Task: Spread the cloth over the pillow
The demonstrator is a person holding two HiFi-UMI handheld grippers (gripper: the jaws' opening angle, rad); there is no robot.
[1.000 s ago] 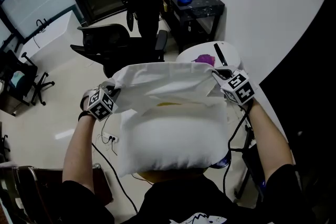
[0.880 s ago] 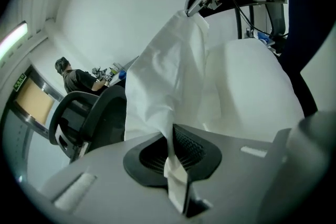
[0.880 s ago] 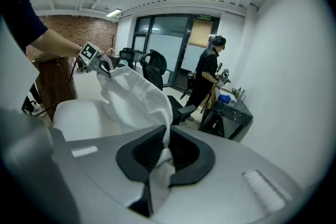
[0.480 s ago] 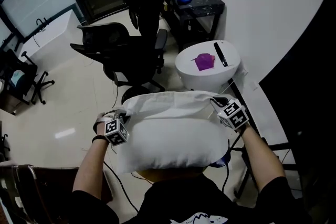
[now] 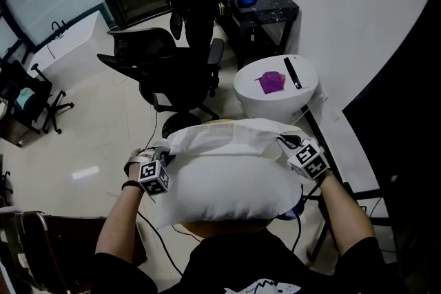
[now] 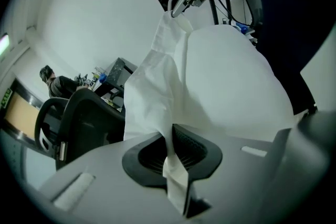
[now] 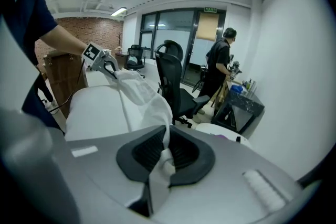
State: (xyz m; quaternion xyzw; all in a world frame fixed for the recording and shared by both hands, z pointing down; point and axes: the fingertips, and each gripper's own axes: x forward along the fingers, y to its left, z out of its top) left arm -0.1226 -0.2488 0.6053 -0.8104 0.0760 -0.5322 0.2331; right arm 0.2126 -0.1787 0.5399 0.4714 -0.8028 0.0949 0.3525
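Both grippers sit lower than a second ago; cloth [image 5: 231,138] now drapes over the pillow's [image 5: 227,182] far edge. Left gripper [image 5: 165,156] at pillow's left end, right gripper [image 5: 284,142] at its right end, each clamped narrow on a cloth corner.

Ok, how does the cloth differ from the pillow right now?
The cloth is thin and creased, bunched along the far edge; the pillow is plump and smooth. The left gripper and right gripper pinch the cloth, not the pillow. Both are white.
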